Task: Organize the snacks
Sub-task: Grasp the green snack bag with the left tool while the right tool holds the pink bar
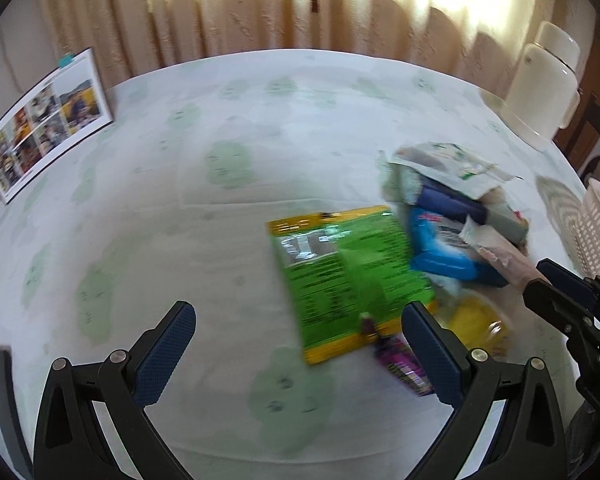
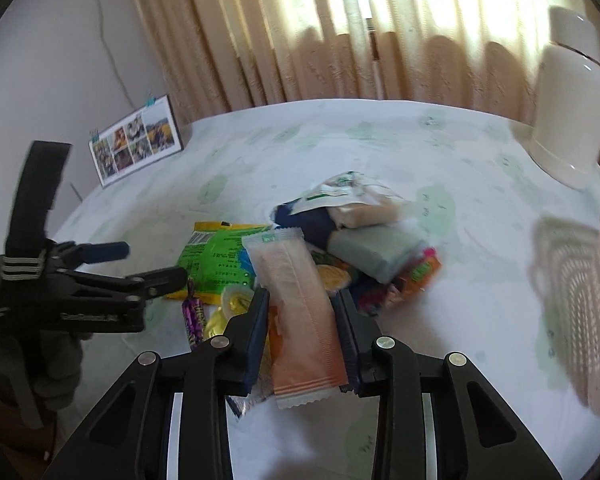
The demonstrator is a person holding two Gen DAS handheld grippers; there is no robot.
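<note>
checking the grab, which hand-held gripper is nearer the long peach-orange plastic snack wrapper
Right. The right hand-held gripper is shut on the long peach-orange plastic snack wrapper; the left hand-held gripper hangs open beside the pile.

Home: curtains (image 2: pixel 300 40), clothed table (image 1: pixel 260 120)

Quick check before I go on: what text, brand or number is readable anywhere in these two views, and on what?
"DAS": raised letters on the right gripper body, cut off at the frame edge.
Green packet: dense print and a barcode, too blurred to read.
Purple candy wrapper: lettering, blurred.
Left gripper body: raised lettering, blurred.
Pink wafer packet in the right gripper: no readable print.
Photo calendar: pictures only, too small.
</note>
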